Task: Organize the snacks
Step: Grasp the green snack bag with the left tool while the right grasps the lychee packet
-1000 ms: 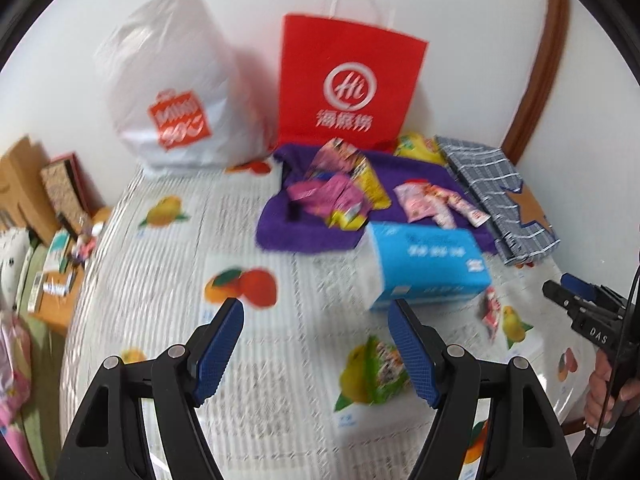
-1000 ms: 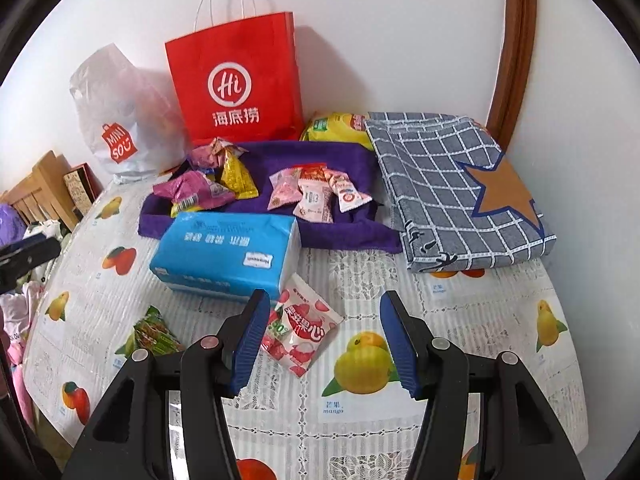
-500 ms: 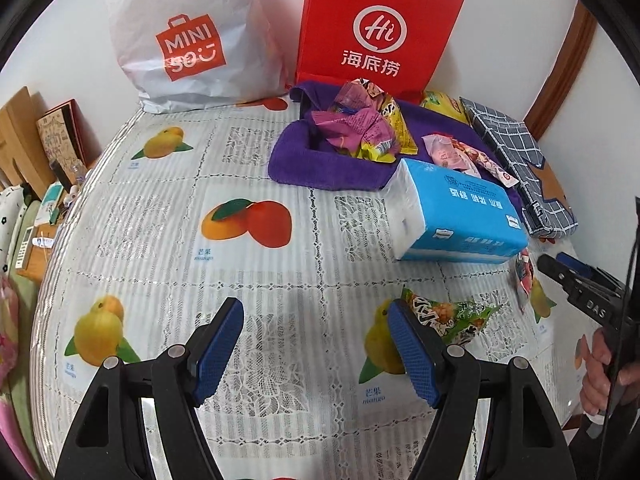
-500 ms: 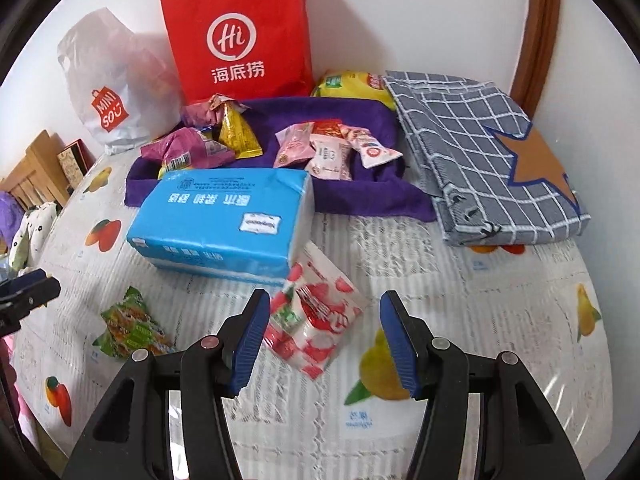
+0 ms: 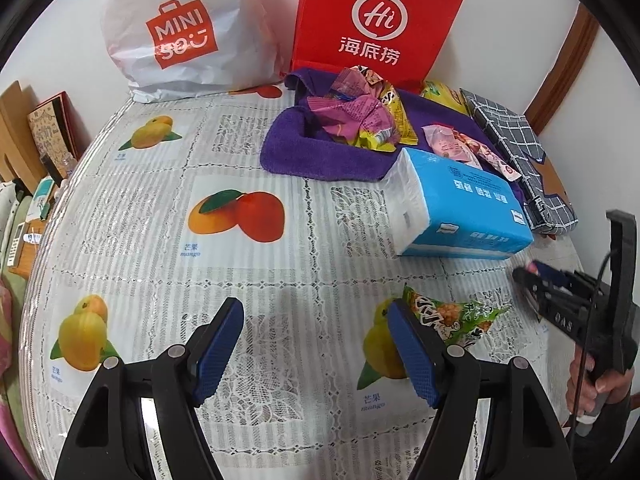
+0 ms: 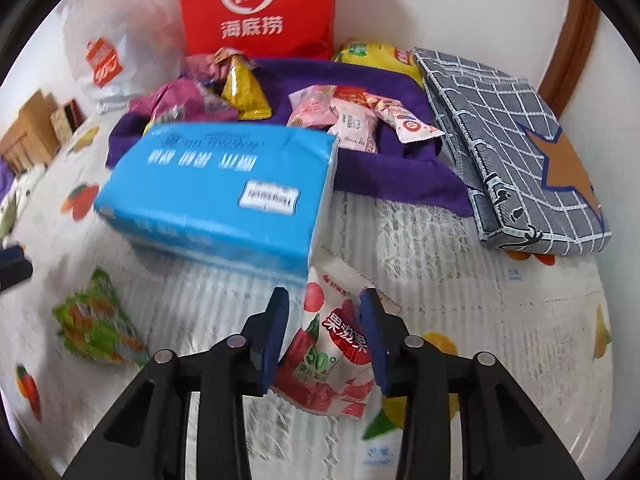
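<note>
Holding snack packets [image 6: 344,120]: purple towel [image 5: 320,156] | left gripper [image 5: 316,344] spread | right gripper [image 6: 324,332] pinching red pouch [image 6: 332,356]

red-white snack packet [image 6: 332,356] flat beside green snack packet [image 5: 452,314].

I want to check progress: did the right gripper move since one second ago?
Yes. The right gripper has come forward and down toward the blue tissue pack, and its jaws have narrowed around the red-and-white snack packet.
</note>
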`<state>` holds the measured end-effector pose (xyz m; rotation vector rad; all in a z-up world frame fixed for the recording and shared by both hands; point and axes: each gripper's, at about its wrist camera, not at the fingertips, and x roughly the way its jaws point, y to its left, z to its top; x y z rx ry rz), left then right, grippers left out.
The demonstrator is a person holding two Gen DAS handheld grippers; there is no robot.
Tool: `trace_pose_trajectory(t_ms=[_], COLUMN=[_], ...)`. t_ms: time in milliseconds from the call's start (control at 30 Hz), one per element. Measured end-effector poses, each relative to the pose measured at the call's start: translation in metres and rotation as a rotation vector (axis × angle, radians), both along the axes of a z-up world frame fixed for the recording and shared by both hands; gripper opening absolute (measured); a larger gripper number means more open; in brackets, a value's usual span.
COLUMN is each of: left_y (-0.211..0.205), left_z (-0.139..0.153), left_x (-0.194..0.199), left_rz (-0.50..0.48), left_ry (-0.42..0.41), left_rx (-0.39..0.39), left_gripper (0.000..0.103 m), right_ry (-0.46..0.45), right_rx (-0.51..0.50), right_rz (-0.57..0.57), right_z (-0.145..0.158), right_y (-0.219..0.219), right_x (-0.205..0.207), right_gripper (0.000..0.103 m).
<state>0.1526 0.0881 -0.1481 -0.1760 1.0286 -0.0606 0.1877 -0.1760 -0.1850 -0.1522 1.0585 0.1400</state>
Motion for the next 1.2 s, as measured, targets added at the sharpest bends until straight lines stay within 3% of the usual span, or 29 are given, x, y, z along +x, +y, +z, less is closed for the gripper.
trace_pose_trajectory(t_ms=[200, 233, 300, 433, 833, 1033, 1200], left_y=[-0.005, -0.006, -0.007, -0.008, -0.015, -0.034, -0.054], left_z=[-0.001, -0.001, -0.002, -0.002, 0.005, 0.008, 0.005], left_x=[0.000, 0.000, 0.000, -0.001, -0.012, -0.014, -0.015], left_rz=[-0.017, -0.020, -0.024, -0.026, -0.061, -0.126, -0.183], left_ry=[-0.002, -0.003, -0.002, 0.000, -0.025, -0.039, -0.036], left_rx=[-0.012, -0.012, -0.014, -0.028, -0.044, -0.057, -0.070], left_gripper=[0.073, 0.073, 0.073, 0.073, 0.073, 0.073, 0.073], right_ry=[0.014, 0.003, -0.026, -0.058, 0.045, 0.016, -0.004], right_rx=[-0.010, -0.014, -0.009, 0.012, 0.168, 0.099, 0.080], right_rz=[0.044, 0.041, 0.039, 0.027, -0.004, 0.021, 0.011], right_z=[0.004, 0.007, 0.012, 0.013, -0.014, -0.020, -0.019], right_y=[-0.013, -0.016, -0.021, -0.030, -0.031, -0.017, -0.023], right_x=[-0.025, -0.029, -0.035, -0.041, -0.033, -0.035, -0.035], right_gripper=[0.036, 0.040, 0.059, 0.065, 0.066, 0.066, 0.060])
